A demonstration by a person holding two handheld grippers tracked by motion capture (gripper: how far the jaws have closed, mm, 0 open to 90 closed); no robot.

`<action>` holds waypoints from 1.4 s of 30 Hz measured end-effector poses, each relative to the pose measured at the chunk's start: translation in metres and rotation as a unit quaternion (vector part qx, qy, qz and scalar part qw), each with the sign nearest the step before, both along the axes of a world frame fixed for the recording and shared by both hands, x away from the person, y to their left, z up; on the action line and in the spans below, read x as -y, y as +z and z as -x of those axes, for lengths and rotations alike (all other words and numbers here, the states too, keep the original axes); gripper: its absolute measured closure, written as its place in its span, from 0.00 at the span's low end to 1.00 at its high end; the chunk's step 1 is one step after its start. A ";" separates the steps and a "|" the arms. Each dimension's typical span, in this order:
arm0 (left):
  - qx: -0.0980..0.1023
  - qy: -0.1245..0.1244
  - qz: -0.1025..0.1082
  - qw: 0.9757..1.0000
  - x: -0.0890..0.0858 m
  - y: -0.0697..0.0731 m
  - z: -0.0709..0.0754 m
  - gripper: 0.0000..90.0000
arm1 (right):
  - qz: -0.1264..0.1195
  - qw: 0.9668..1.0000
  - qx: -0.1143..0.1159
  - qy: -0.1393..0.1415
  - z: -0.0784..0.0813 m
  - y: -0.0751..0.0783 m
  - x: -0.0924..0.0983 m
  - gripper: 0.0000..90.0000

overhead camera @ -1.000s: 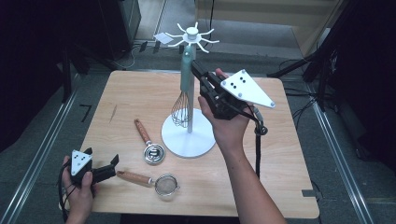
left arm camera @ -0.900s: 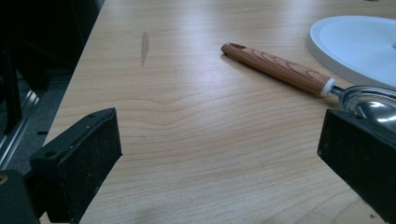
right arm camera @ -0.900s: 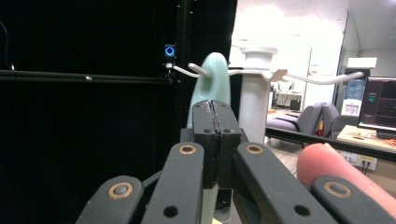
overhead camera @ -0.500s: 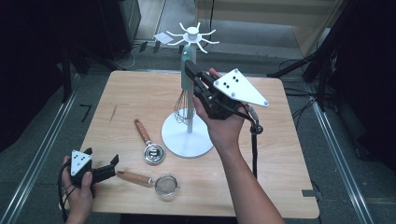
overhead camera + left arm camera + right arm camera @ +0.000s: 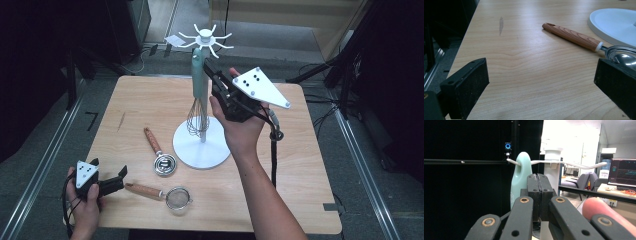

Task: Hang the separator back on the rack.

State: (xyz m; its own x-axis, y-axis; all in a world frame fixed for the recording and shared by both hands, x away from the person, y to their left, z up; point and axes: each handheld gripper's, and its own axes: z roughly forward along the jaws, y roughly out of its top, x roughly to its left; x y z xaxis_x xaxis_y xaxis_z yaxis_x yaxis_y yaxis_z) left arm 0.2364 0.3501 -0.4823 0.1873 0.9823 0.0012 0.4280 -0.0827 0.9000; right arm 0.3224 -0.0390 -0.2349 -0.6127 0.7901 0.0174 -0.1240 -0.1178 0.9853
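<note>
While the left gripper (image 5: pixel 111 184) rests at the table's (image 5: pixel 310 165) near left corner with its jaws spread wide on nothing, the left gripper view shows a wood-handled scoop (image 5: pixel 576 38) lying ahead of them beside the stand's base (image 5: pixel 614 25). Rightwards in the high view, a small strainer (image 5: pixel 177 198) lies empty. The right gripper (image 5: pixel 212 70) has its jaws pressed together, nothing between, just beside the whisk's mint handle (image 5: pixel 521 177), which the right gripper view shows hooked on a white stand arm (image 5: pixel 511 161).
</note>
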 end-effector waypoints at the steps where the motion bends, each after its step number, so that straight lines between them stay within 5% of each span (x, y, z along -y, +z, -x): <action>1: 0.000 0.000 0.000 1.000 0.000 0.000 0.000 0.00 | 0.001 1.000 -0.003 0.000 0.000 0.000 -0.001 1.00; 9: 0.002 -0.003 0.004 1.000 0.000 0.000 0.000 0.00 | 0.006 1.000 -0.007 0.008 -0.002 -0.004 -0.008 1.00; 19: 0.001 -0.004 0.001 1.000 0.000 0.000 0.000 0.00 | 0.022 1.000 -0.021 -0.008 0.000 -0.020 0.011 0.94; 42: 0.000 -0.008 -0.018 1.000 0.003 0.000 0.002 0.00 | 0.072 0.988 -0.126 -0.054 0.011 -0.108 0.071 0.57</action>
